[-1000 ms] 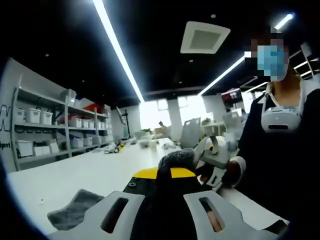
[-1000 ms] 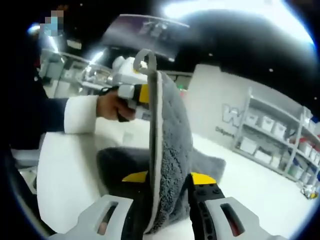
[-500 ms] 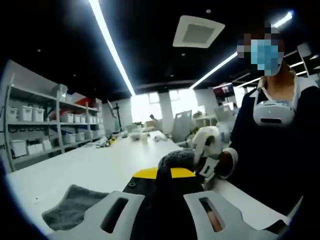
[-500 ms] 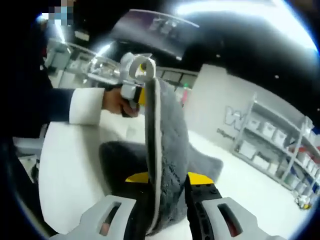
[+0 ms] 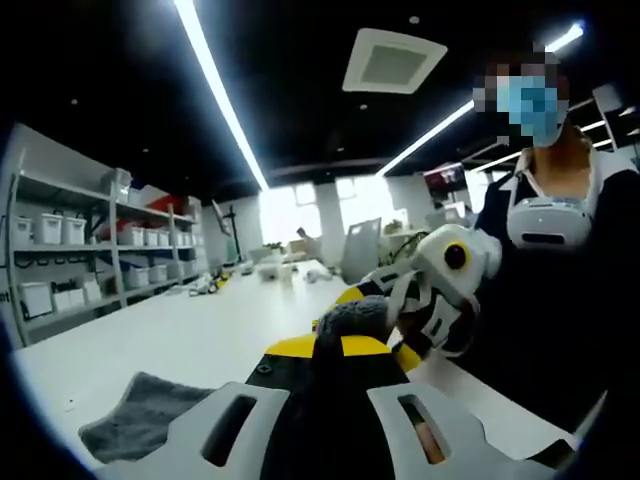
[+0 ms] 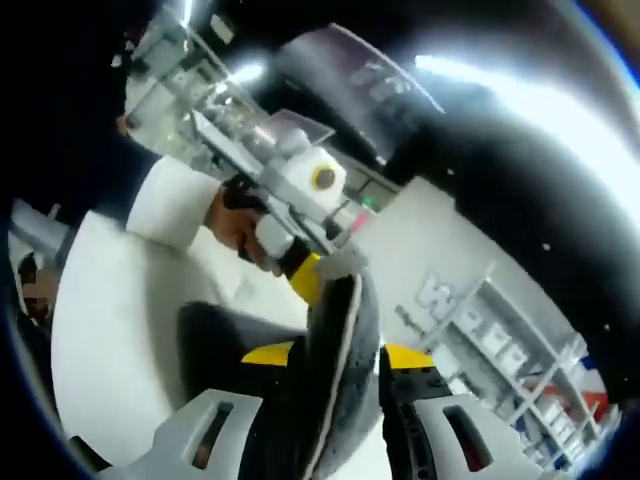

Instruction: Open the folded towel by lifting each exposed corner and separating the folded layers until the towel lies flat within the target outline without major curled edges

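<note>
Step in hand, as judged: spreading the grey fluffy microfibre towel [image 6: 340, 350] in the air; to do it well, draw the two held corners apart evenly until the edge between them is taut, then lower it flat onto the white table [image 5: 190, 340] without letting the hanging part curl. Left gripper [image 5: 335, 400] is clamped on a bunched grey corner, with more towel lying on the table at lower left. Right gripper [image 6: 325, 425] pinches the towel edge, both raised close together, the left one held by a hand [image 6: 240, 225].
</note>
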